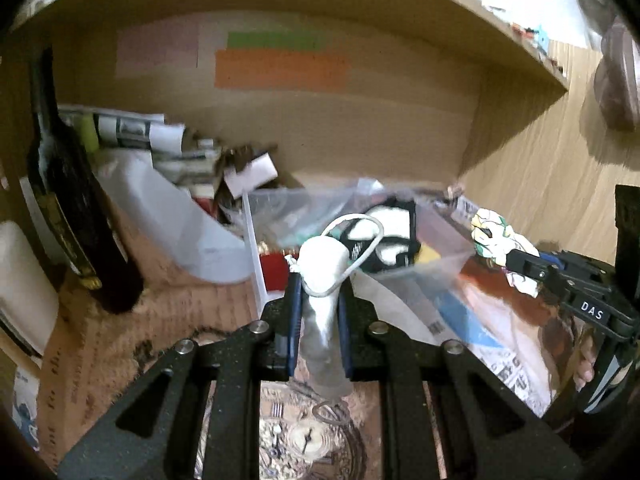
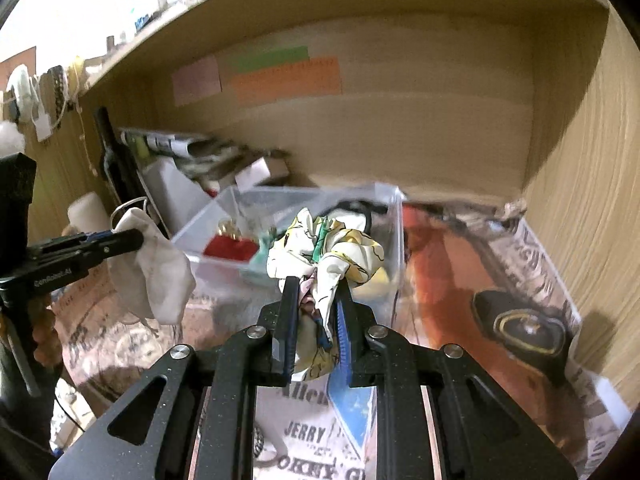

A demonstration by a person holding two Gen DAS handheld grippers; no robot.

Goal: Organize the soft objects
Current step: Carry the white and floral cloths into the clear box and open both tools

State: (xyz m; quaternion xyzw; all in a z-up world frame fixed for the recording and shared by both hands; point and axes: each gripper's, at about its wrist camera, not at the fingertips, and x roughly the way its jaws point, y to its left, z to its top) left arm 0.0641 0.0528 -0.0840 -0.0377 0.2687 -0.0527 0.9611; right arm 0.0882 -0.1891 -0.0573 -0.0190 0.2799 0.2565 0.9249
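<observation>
Both hand-held grippers pinched cloth: left (image 1: 318,284) our white pouch (image 1: 320,268), right (image 2: 316,292) our floral scarf (image 2: 326,250); neither yet lay in the clear bin (image 2: 394,216).

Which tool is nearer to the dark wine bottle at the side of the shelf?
Left. The left tool, shut on a white cloth pouch, is just beside the wine bottle. The right tool, shut on a floral cloth, is across the clear plastic box.
</observation>
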